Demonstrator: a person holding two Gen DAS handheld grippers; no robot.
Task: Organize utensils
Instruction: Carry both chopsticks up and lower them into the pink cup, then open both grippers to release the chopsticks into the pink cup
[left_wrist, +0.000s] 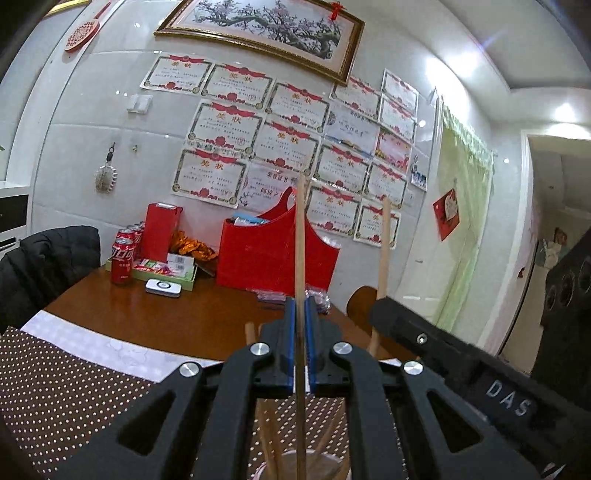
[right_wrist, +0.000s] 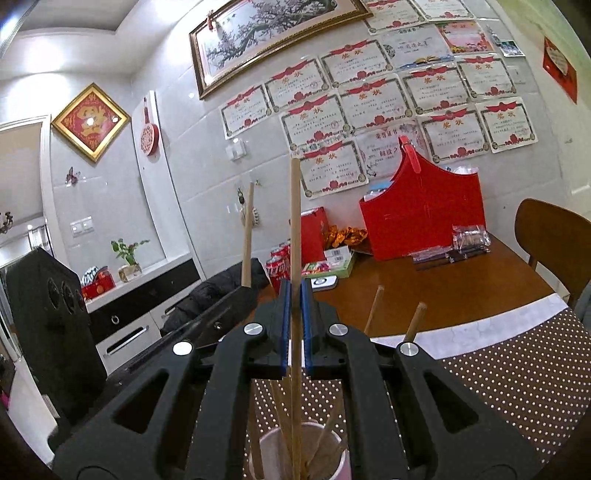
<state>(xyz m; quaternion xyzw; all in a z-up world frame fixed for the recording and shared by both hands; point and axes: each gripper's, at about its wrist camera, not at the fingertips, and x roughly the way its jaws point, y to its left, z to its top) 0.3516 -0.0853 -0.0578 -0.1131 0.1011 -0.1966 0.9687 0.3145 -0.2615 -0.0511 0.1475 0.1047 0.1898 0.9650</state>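
Below both tongs, cup (right_wrist: 273, 458) rim cut off, chopstick (right_wrist: 295, 229) tips hidden

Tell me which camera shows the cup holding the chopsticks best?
The right wrist view: the white cup shows its rim, wall and several sticks inside. The left wrist view catches only a blurred sliver of its rim at the bottom edge.

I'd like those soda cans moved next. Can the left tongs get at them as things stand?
Probably not yet. The left tongs are shut on a chopstick over the cup. Bare table lies between them and the soda cans, so the path looks free once the chopstick is dropped.
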